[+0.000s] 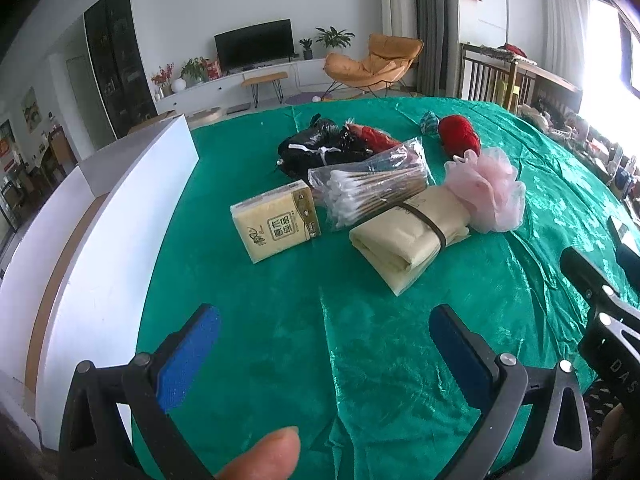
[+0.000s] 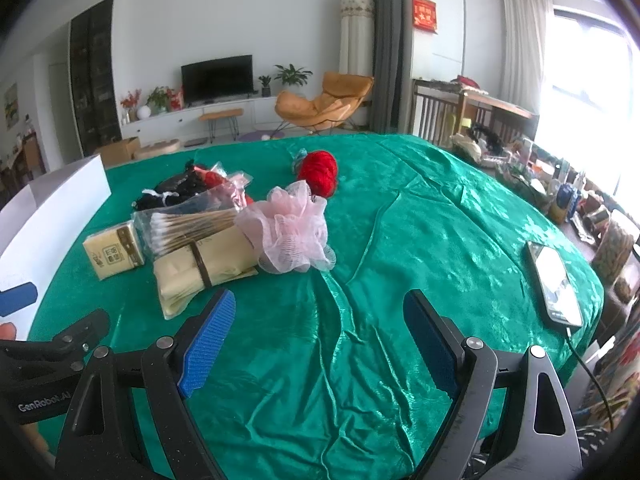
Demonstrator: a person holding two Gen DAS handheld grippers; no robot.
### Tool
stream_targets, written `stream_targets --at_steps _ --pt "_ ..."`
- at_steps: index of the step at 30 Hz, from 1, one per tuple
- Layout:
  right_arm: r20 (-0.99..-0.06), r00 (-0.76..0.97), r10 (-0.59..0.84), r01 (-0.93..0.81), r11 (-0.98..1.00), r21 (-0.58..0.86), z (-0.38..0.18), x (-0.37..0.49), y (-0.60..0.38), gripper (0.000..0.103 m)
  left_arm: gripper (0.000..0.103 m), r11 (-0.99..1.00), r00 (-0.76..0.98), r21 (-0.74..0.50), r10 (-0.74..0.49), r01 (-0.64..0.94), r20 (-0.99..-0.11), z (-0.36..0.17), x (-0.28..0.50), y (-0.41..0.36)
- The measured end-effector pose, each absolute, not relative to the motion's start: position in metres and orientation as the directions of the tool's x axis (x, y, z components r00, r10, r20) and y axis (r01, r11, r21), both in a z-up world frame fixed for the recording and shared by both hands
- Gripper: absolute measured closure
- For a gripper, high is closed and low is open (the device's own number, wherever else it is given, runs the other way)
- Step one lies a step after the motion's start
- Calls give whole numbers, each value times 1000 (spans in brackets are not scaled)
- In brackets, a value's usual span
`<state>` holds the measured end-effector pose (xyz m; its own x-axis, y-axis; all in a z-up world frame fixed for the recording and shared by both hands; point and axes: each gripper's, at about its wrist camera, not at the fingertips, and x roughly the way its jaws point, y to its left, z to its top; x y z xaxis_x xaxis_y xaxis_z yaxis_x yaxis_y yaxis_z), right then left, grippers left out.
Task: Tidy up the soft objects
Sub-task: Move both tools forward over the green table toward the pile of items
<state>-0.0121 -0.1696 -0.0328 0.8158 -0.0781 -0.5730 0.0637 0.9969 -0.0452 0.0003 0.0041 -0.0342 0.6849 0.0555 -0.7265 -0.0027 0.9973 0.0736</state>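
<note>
Soft objects sit in one heap mid-table on the green cloth [image 1: 360, 360]: tissue pack [image 1: 277, 222], cotton swab bag [image 1: 372, 188], banded beige cloth [image 1: 408, 236], pink bath pouf [image 2: 290, 232], red yarn [image 2: 320, 172]. The white box [image 1: 120, 216] at the left looks empty from here, so by my read nothing's sorted yet. Left gripper [image 1: 324, 356] and right gripper [image 2: 316, 344] both hover spread wide, holding nothing.

Left tool [image 1: 326, 354] and right tool [image 2: 320, 344] agape, empty.
</note>
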Motion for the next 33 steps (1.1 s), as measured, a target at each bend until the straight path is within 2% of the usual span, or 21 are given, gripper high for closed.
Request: stream_targets --at_steps 33 --pt "-571 818 -68 58 998 -36 -34 -9 -165 15 0 996 659 88 65 2 -750 -46 2 4"
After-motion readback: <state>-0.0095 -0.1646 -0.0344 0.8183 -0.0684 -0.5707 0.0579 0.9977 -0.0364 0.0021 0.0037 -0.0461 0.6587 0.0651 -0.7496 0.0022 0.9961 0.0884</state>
